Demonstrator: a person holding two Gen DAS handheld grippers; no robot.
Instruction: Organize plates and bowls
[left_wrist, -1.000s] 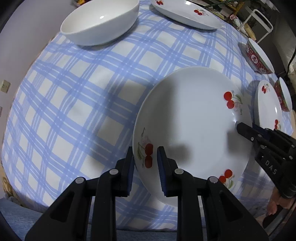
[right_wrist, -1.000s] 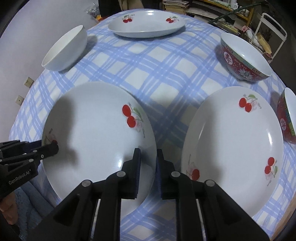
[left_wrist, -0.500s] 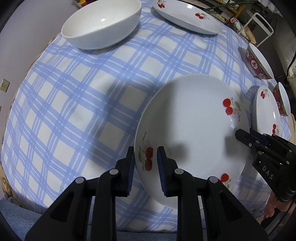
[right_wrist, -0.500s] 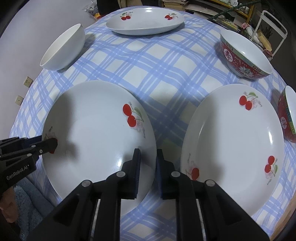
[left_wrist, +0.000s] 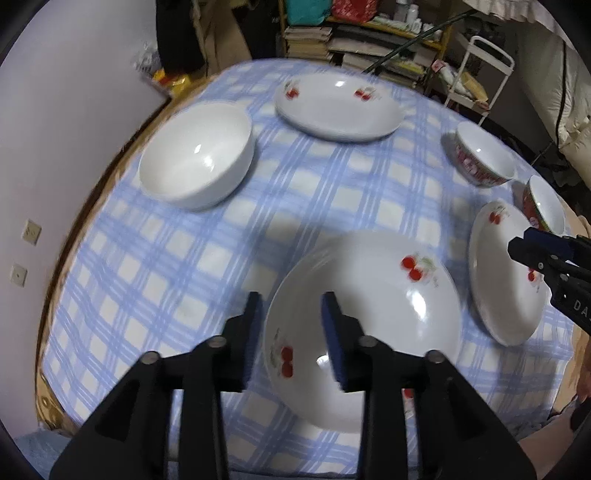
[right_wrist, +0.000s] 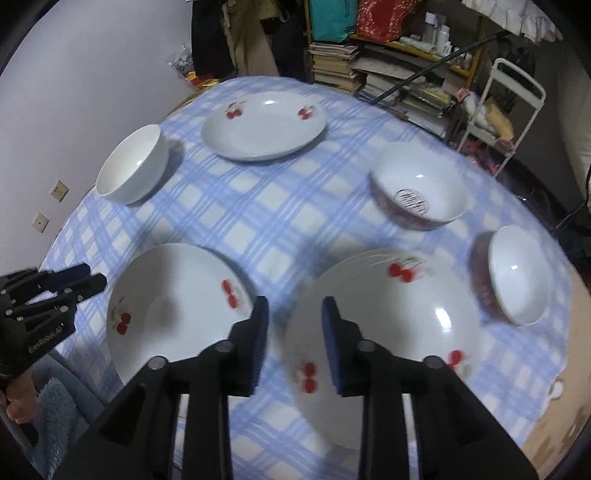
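Glossy white ceramic cherry plates lie on the round bench's blue checked cloth (left_wrist: 303, 192): one (left_wrist: 369, 332) under the left gripper (left_wrist: 291, 332), another (right_wrist: 388, 350) beside it under the right gripper (right_wrist: 295, 339). Both pairs of blue-padded jaws are opening, gripping nothing. Beyond the near plates sit a smooth white bowl (left_wrist: 197, 155) and an oval plate (left_wrist: 338, 107).

Both cameras look steeply down from above the near edge of the worktop (left_wrist: 229, 236), each along its own jaws, close enough that the checked tablecloth fills most of either frame.

The left wrist view sits over the near-left cherry plate (left_wrist: 369, 295), which lies just beyond its jaws; the right gripper (left_wrist: 532, 251) enters from the right edge.

The right wrist view sits further right, so that plate (right_wrist: 173, 302) lies left of its jaws, with the left gripper (right_wrist: 86, 278) at the left edge.

Both share this plate, the white bowl (left_wrist: 197, 155) (right_wrist: 131, 166) beyond it and the cluttered shelves (right_wrist: 388, 70) behind.
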